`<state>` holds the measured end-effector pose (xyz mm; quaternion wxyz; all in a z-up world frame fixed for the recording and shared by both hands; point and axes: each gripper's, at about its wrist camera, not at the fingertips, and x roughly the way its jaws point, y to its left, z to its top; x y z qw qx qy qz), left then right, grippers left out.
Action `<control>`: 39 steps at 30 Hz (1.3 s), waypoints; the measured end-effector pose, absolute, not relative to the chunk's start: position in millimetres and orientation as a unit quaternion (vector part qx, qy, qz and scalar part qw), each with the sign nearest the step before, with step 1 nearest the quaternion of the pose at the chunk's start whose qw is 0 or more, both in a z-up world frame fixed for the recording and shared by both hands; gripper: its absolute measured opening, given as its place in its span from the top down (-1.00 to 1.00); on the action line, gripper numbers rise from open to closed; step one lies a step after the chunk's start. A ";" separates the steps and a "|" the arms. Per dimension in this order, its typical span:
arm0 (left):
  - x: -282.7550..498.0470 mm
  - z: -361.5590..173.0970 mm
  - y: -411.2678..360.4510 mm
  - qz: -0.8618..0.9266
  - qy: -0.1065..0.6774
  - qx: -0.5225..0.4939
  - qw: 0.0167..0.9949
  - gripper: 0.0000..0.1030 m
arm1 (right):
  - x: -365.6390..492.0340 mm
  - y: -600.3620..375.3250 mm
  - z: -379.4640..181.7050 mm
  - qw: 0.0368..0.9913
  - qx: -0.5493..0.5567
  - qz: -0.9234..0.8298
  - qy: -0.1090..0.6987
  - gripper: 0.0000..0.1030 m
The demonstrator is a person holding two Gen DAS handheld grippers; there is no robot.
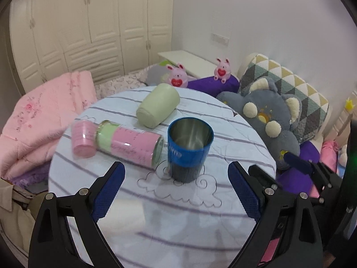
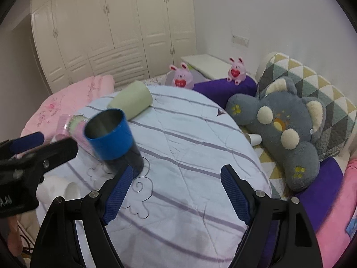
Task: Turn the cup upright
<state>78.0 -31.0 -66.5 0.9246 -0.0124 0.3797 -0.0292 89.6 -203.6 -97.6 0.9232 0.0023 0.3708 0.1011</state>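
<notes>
A blue steel cup (image 1: 188, 149) stands upright on the round striped table (image 1: 156, 218), mouth up; it also shows in the right wrist view (image 2: 113, 136). A pale green cup (image 1: 157, 105) lies on its side behind it, as the right wrist view shows too (image 2: 131, 99). A pink and green bottle (image 1: 125, 144) lies on its side to the left. My left gripper (image 1: 176, 172) is open and empty, just in front of the blue cup. My right gripper (image 2: 176, 174) is open and empty, to the right of the blue cup.
A grey plush bear (image 1: 267, 120) and a triangle-pattern pillow (image 1: 290, 82) lie right of the table. A pink folded blanket (image 1: 40, 120) lies at the left. Two pink bunny toys (image 1: 177, 76) sit on a purple cushion (image 1: 214, 84) behind. Wardrobes (image 1: 89, 26) stand at the back.
</notes>
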 end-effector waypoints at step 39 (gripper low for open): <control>-37.2 -25.7 9.7 0.020 0.282 -0.001 0.959 -0.98 | -16.4 -185.6 -28.4 0.964 -0.010 0.054 0.260 -0.60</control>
